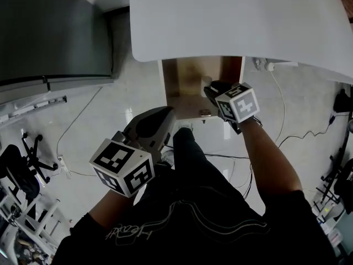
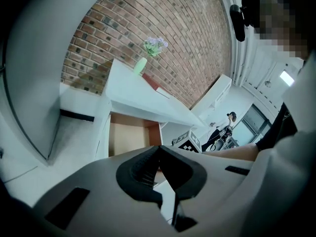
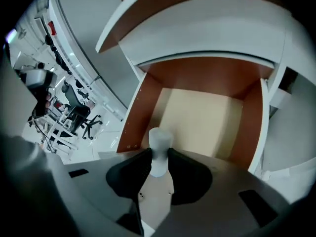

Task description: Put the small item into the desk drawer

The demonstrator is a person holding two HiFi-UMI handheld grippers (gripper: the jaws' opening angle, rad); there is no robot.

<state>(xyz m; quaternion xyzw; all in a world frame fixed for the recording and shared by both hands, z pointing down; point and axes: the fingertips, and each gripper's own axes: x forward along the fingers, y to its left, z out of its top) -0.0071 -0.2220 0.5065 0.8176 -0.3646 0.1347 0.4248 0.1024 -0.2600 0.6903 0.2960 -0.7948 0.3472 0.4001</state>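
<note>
The desk drawer point(image 1: 190, 101) stands pulled out under the white desktop point(image 1: 231, 21), its wooden inside point(image 3: 202, 120) bare. My right gripper point(image 3: 159, 156) hovers over the drawer's front part, shut on a small pale cylinder point(image 3: 159, 144) that sticks out past the pads. From the head view the same small item point(image 1: 207, 82) shows just ahead of the right gripper point(image 1: 213, 90). My left gripper point(image 1: 148, 127) hangs lower left of the drawer, away from it. In its own view the left gripper point(image 2: 159, 151) has its jaws meeting with nothing between them.
A grey cabinet point(image 1: 52, 32) stands left of the desk. A vase of flowers point(image 2: 146, 56) sits on the desktop by a brick wall point(image 2: 163, 28). Cables point(image 1: 287, 131) trail over the floor to the right. An office chair point(image 1: 25, 159) and a person point(image 2: 224, 127) are farther off.
</note>
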